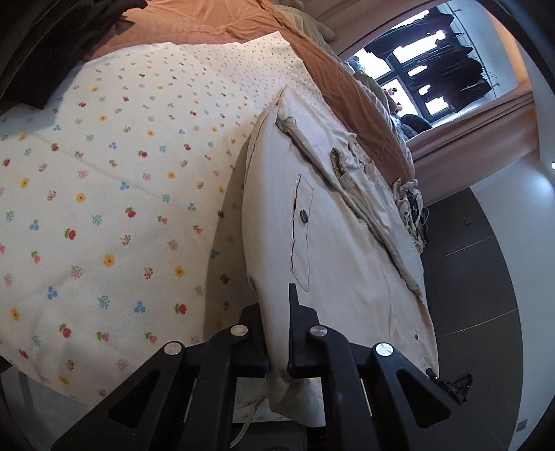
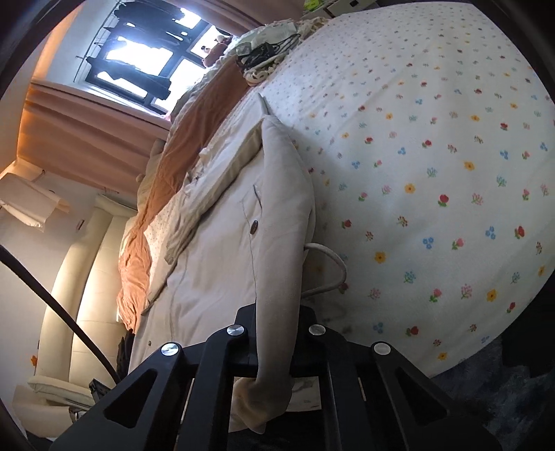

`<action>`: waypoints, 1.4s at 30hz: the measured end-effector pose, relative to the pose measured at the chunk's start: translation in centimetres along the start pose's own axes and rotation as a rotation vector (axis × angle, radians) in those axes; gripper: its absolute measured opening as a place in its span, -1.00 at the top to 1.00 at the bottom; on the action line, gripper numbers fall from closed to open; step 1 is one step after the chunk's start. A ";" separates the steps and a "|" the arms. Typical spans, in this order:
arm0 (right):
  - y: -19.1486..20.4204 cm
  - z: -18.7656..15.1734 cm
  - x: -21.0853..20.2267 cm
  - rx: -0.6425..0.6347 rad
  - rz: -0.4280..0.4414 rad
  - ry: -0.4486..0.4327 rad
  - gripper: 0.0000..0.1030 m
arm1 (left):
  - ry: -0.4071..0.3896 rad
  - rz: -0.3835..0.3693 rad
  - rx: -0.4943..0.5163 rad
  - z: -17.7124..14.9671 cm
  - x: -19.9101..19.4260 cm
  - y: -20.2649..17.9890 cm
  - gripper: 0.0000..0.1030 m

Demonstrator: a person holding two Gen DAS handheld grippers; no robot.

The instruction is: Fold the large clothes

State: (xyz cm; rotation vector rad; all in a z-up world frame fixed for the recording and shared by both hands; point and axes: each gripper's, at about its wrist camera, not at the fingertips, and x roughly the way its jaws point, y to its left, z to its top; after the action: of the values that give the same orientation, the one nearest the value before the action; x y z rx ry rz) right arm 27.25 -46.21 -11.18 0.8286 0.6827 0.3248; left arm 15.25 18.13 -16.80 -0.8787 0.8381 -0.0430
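On the bed (image 1: pixel 104 208), both grippers (image 1: pixel 277 333) (image 2: pixel 275 333) are pinching the coat (image 1: pixel 329 243) (image 2: pixel 277 208) edge; floral sheet beside it's lying bare.

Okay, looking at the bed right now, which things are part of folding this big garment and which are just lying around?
Part of the job:
- beige coat, edge pinched up off the bed
- left gripper, shut on the coat
- right gripper, shut on the coat

Just lying about:
- floral sheet
- orange blanket
- tangle of dark cables
- hanging clothes at the window
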 end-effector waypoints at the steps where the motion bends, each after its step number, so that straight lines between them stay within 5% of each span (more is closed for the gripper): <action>1: 0.6 0.1 -0.6 -0.015 0.014 -0.009 0.93 | -0.011 -0.005 0.007 0.1 -0.7 -0.4 0.85; 9: 5.5 0.3 -5.5 -0.098 0.104 -0.073 0.92 | -0.068 -0.067 0.048 0.5 -6.1 -2.9 0.85; 24: 5.9 -2.3 -13.3 -0.196 0.159 -0.089 0.92 | -0.159 -0.152 0.079 -2.4 -15.7 -4.7 0.86; 34: 6.2 -3.1 -14.9 -0.170 0.287 -0.076 0.92 | -0.205 -0.160 0.115 -5.4 -21.3 -5.3 0.86; 42: 5.7 -2.6 -13.3 -0.198 0.249 -0.057 0.92 | -0.202 -0.144 0.094 -6.2 -21.5 -4.3 0.86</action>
State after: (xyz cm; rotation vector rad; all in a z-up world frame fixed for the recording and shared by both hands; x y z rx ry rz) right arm 15.57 -47.94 -2.40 0.7314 0.4852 0.5823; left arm -2.41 18.94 -2.45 -0.8383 0.5788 -0.1169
